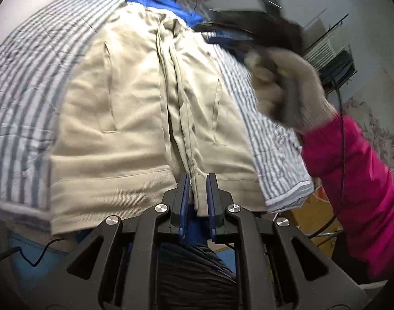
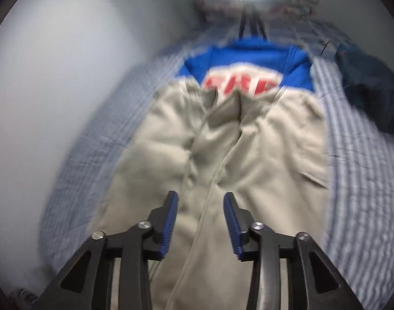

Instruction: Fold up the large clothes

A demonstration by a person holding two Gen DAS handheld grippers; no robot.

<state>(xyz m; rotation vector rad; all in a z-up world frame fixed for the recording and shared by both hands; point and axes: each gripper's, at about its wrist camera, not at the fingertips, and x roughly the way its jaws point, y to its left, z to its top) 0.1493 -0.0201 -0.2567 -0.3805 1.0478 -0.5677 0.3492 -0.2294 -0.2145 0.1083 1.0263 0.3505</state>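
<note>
Beige trousers [image 1: 135, 108] lie spread on a striped bed cover [image 1: 29, 77]. My left gripper [image 1: 198, 180] is shut on the trousers' waistband at the fly, at the near edge of the bed. In the right wrist view the trousers [image 2: 248, 149] stretch away, blurred by motion. My right gripper [image 2: 201, 201] is open and empty, held above the middle seam of the trousers. The right gripper body and the gloved hand holding it [image 1: 282, 87] show in the left wrist view, raised over the right side of the bed.
A blue garment with red and white print [image 2: 243, 77] lies beyond the trousers. A dark blue garment [image 2: 372, 90] lies on the bed at the right. A wall [image 2: 55, 77] runs along the left side. The pink sleeve [image 1: 359, 180] fills the right of the left view.
</note>
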